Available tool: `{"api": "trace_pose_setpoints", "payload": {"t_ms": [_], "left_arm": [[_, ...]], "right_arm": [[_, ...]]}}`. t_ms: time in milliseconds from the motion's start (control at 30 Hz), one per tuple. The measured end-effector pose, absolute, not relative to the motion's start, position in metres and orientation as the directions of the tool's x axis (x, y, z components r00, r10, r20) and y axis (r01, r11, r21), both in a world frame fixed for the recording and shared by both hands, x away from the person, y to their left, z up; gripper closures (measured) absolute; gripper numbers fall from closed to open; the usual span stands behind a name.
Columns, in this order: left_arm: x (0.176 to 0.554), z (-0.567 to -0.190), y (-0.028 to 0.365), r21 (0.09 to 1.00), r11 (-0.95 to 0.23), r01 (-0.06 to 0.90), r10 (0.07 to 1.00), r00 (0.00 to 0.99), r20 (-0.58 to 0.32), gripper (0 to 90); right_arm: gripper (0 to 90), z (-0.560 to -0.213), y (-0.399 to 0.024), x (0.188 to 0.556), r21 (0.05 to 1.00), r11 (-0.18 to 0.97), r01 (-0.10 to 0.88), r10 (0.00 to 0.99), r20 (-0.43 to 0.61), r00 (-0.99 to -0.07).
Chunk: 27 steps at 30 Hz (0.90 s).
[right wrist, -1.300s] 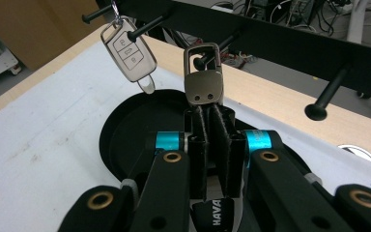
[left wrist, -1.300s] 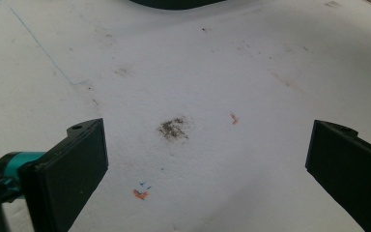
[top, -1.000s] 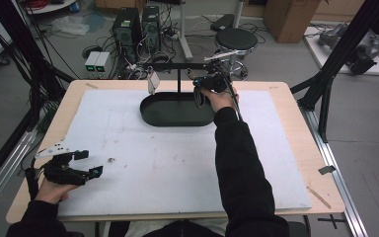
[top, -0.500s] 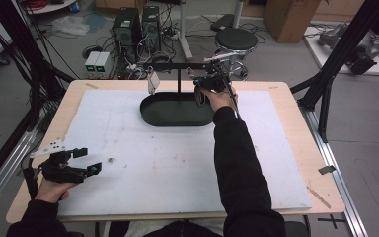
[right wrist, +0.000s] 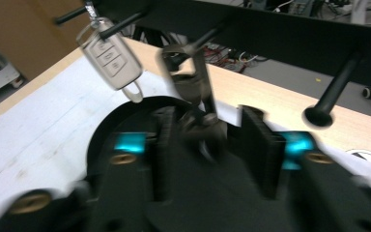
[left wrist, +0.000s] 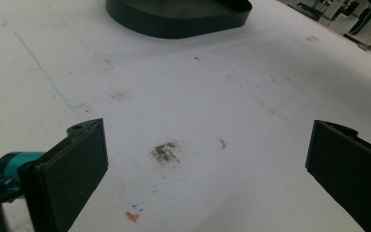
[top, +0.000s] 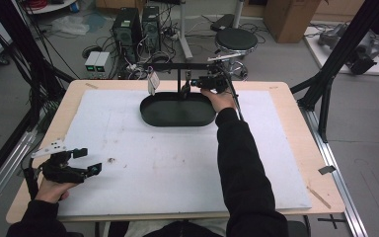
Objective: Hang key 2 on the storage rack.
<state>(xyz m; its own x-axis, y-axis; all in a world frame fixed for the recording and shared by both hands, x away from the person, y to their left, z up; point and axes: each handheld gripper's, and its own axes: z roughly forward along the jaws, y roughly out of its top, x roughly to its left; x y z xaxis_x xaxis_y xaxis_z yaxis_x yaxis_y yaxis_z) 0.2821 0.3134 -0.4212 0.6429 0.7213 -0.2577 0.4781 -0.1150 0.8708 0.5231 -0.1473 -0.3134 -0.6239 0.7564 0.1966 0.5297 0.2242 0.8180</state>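
Note:
A black rack [top: 177, 65] stands over a black oval tray [top: 172, 112]. A silver car key fob [right wrist: 111, 58] hangs from the rack's left peg, the fob [top: 152, 83] over the tray's left end. A dark metal key piece [right wrist: 193, 92] hangs from the middle peg. My right gripper [right wrist: 205, 145] reaches to it; its jaws have just been opening and stand apart on either side of the key piece without pressing it. In the high view the right gripper [top: 191, 84] is at the rack's middle. My left gripper [top: 89, 160] rests open near the table's front left, nothing between its jaws [left wrist: 205, 159].
The rack's bar [right wrist: 270, 24] carries more bare pegs, one [right wrist: 328, 96] to the right of the key piece. A white mat [top: 177, 163] covers the wooden table, with small stains [left wrist: 165, 152] in front of the left gripper. The tray's wall [left wrist: 174, 19] lies far ahead of it.
Both hands keep their places; the right gripper stays at the rack over the tray.

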Motion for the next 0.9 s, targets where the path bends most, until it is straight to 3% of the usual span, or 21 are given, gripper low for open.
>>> {"api": "trace_pose_setpoints", "payload": {"t_ms": [133,233,433,600,900], "left_arm": [[0.282,-0.421,0.314,0.872,-0.114,0.477,0.723,0.641,-0.257,1.7],[0.281,-0.421,0.314,0.872,-0.108,0.478,0.726,0.637,-0.259,1.7],[0.281,-0.422,0.314,0.870,-0.110,0.480,0.726,0.637,-0.260,1.7],[0.280,-0.421,0.314,0.871,-0.107,0.480,0.727,0.635,-0.261,1.7],[0.279,-0.423,0.316,0.867,-0.109,0.487,0.732,0.629,-0.261,1.7]], "right_arm": [[15.3,-0.308,-0.150,0.517,0.799,0.239,0.552,0.745,0.214,-0.632],[1.2,-0.308,-0.155,0.513,0.776,0.283,0.564,0.744,0.194,-0.640],[1.0,-0.309,-0.175,0.502,0.779,0.278,0.563,0.742,0.198,-0.641],[1.0,-0.312,-0.187,0.490,0.774,0.323,0.544,0.752,0.140,-0.645],[1.0,-0.329,-0.215,0.473,0.782,0.279,0.557,0.771,0.163,-0.615]]}}
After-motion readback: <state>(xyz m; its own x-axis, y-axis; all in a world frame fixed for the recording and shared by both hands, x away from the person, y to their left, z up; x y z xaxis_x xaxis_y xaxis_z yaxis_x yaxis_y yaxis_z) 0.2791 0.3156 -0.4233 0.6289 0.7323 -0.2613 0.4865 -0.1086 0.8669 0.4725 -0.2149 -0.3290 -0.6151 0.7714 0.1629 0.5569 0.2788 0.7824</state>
